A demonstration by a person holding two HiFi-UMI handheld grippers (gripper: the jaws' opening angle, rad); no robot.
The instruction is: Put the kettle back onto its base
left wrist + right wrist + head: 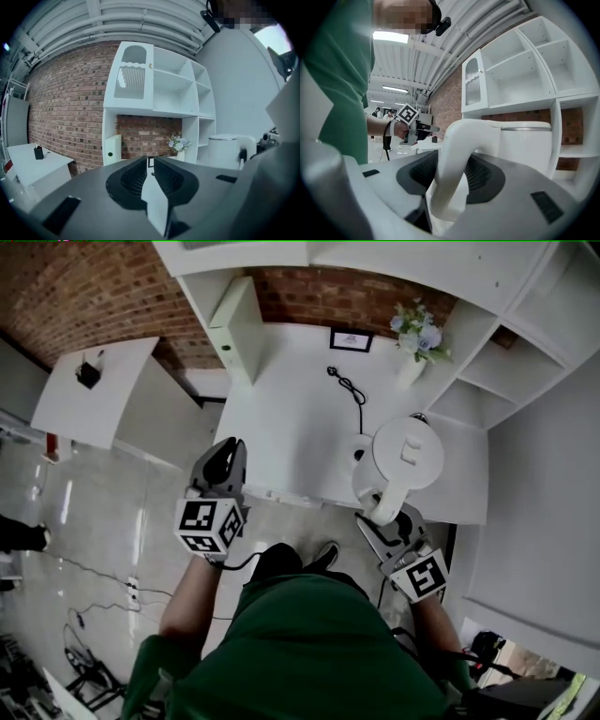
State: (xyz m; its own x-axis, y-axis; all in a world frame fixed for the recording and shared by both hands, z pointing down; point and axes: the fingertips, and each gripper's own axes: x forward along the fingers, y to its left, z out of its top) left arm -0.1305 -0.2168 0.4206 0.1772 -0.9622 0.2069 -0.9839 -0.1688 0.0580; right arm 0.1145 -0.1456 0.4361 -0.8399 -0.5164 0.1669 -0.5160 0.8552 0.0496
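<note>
Carrying step: holding kettle (409, 457) by its handle (384, 502), clenched in jaws of right gripper (386, 519), over right end of tabletop (291, 427), beside black cord (352, 390). With jaws of left gripper (225, 448) almost together on nothing, short of the front edge. Next, probably: finding the base, not clearly visible, then lowering level and centred.
</note>
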